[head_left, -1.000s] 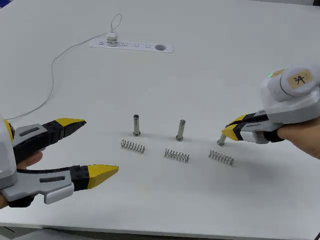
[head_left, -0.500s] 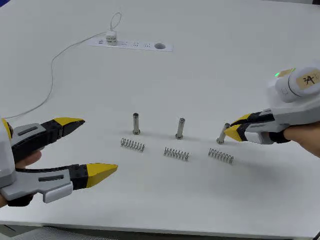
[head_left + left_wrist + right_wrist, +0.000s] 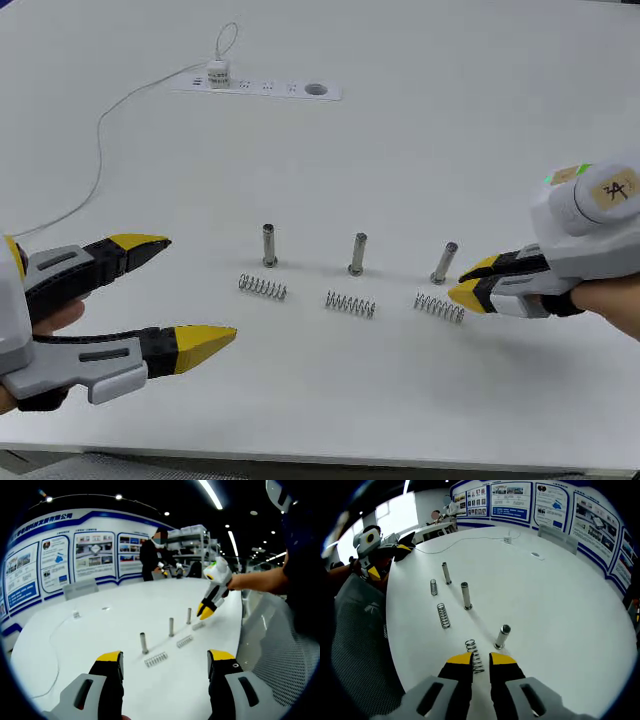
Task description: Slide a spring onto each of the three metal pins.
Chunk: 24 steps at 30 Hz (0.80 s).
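Three metal pins stand upright in a row on the white table: left pin (image 3: 269, 245), middle pin (image 3: 358, 254), right pin (image 3: 444, 262). A spring lies flat in front of each: left spring (image 3: 262, 288), middle spring (image 3: 350, 304), right spring (image 3: 439, 307). My right gripper (image 3: 464, 282) is low over the table at the right spring's outer end, jaws a little apart. In the right gripper view the right spring's (image 3: 474, 655) near end lies between the yellow fingertips (image 3: 460, 658), beside the right pin (image 3: 502, 636). My left gripper (image 3: 195, 290) is wide open and holds nothing, well left of the left spring (image 3: 156, 659).
A white power strip (image 3: 262, 88) with a plug and a cable (image 3: 100, 150) lies at the far side of the table. The table's near edge (image 3: 300, 462) runs close below the grippers. A person (image 3: 152, 555) stands far behind the table.
My right gripper has dropped from the top of the right pin down to the right spring, and its jaws have parted slightly. The left gripper has stayed put.
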Motion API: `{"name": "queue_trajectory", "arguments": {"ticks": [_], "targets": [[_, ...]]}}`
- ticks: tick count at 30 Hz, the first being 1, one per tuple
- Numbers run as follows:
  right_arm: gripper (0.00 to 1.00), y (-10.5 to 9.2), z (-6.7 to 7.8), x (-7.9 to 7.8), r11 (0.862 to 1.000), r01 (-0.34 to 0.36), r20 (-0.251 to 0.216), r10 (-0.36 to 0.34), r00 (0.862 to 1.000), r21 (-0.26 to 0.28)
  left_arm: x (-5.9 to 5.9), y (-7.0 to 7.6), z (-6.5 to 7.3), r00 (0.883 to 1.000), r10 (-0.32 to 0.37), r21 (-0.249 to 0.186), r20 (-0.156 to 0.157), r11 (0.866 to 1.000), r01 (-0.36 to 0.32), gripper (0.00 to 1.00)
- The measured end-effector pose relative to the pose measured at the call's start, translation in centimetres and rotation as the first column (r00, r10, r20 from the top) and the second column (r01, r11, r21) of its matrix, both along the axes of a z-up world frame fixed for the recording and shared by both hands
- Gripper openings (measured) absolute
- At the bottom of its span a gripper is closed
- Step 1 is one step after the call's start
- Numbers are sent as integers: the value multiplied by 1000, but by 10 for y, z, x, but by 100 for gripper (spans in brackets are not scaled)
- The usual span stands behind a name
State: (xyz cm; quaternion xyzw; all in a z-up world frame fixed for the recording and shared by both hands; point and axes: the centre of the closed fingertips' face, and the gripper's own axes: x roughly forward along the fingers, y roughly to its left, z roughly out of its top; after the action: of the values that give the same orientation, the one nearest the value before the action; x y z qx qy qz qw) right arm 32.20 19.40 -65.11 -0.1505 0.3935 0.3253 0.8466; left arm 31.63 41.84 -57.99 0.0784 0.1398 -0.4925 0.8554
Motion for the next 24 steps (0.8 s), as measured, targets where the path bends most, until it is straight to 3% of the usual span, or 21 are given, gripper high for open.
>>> {"name": "queue_trajectory", "arguments": {"ticks": [14, 17, 24], "targets": [[13, 28, -13, 7, 984, -149, -31, 147, 989, -99, -1, 1, -1, 1000, 8, 0, -3, 1000, -8, 70], [13, 27, -18, 9, 972, -186, -53, 180, 982, -145, -1, 2, -1, 1000, 10, -1, -5, 1000, -10, 70], [13, 28, -25, 9, 954, -239, -106, 223, 969, -180, -1, 3, -1, 1000, 16, -3, -6, 1000, -16, 70]]}}
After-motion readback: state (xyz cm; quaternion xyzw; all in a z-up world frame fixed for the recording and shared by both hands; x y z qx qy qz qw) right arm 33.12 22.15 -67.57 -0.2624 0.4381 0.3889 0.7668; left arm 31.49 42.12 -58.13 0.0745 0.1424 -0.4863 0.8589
